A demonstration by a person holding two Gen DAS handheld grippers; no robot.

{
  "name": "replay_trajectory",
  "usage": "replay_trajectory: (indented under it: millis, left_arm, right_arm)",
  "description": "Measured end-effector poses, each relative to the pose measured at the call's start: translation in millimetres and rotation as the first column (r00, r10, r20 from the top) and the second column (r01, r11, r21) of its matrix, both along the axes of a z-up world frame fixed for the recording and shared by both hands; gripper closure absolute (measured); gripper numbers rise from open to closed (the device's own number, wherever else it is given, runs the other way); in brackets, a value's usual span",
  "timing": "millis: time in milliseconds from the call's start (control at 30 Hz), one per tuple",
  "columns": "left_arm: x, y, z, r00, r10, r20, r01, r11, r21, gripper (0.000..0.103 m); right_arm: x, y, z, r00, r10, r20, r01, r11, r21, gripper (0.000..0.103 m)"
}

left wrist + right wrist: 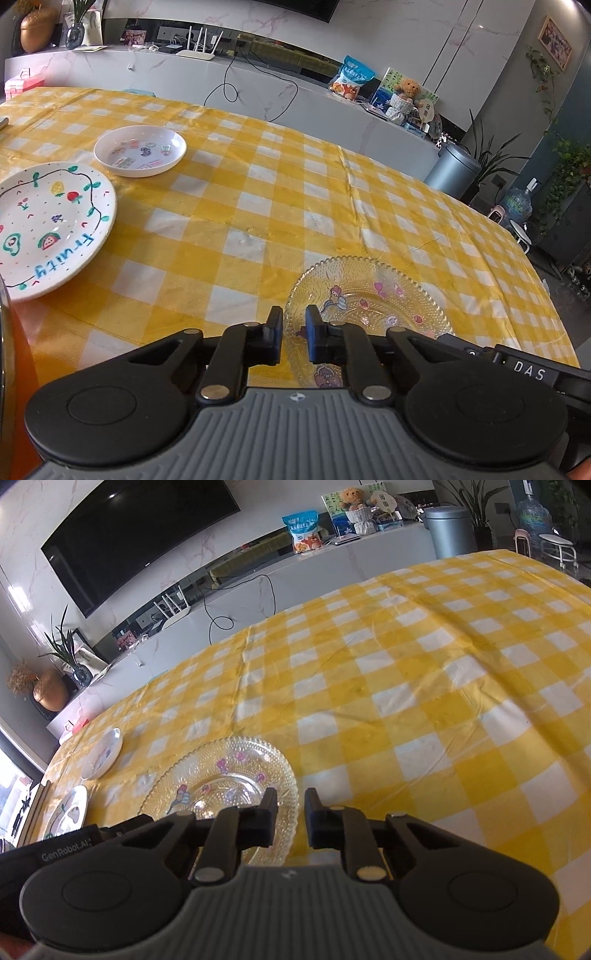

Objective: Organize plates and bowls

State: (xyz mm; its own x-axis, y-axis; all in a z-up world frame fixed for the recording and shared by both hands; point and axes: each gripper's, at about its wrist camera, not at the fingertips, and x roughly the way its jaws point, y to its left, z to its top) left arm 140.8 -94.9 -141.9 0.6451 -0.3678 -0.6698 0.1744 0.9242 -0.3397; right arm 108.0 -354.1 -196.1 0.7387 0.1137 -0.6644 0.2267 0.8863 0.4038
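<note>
A clear glass plate [369, 299] with pink stickers lies on the yellow checked tablecloth [258, 206]. My left gripper [294, 321] is closed on its left rim, which runs between the two fingers. In the right wrist view the same glass plate [221, 775] has its right rim between the fingers of my right gripper [291, 803], closed on it. A white plate [51, 225] painted with fruit lies to the left, and a shallow white bowl [140, 149] with stickers sits behind it. Both also appear as the white plate [68, 812] and bowl [101, 755].
The table's far edge [406, 166] faces a white counter [258, 85] with a router, a snack bag and a cable. A grey bin [452, 170] and plants stand at the right. Bare checked cloth [443, 701] spreads to the right of the glass plate.
</note>
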Motion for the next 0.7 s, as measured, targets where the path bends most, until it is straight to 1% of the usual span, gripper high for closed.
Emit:
replay_trajectory:
  millis: [33, 233, 367, 500, 700]
  left_arm:
    - [0.3, -0.2, 0.1, 1.0, 0.001, -0.001, -0.001, 1.0, 0.0, 0.089]
    - [1.4, 1.6, 2.5, 1.0, 0.005, -0.018, -0.006, 1.0, -0.013, 0.091]
    - [-5.5, 3.1, 8.7, 1.0, 0.001, -0.009, -0.001, 1.0, -0.008, 0.092]
    - [-20.1, 4.7, 16.3, 1.0, -0.004, 0.0, 0.004, 1.0, -0.005, 0.091]
    - [-46.2, 11.6, 27.6, 1.0, -0.016, 0.011, 0.016, 1.0, 0.002, 0.092]
  right_arm:
    - [0.7, -0.3, -0.3, 1.0, 0.002, 0.0, -0.002, 1.0, 0.007, 0.093]
    - [1.3, -1.3, 0.2, 1.0, -0.012, -0.007, 0.012, 1.0, 0.02, 0.094]
    - [-3.4, -0.5, 5.5, 1.0, -0.007, -0.003, 0.007, 1.0, 0.018, 0.095]
    - [-14.2, -1.1, 15.1, 1.0, -0.005, 0.002, 0.005, 1.0, 0.021, 0.096]
    - [-41.5, 3.2, 26.7, 1.0, 0.001, 0.005, -0.001, 1.0, 0.026, 0.096]
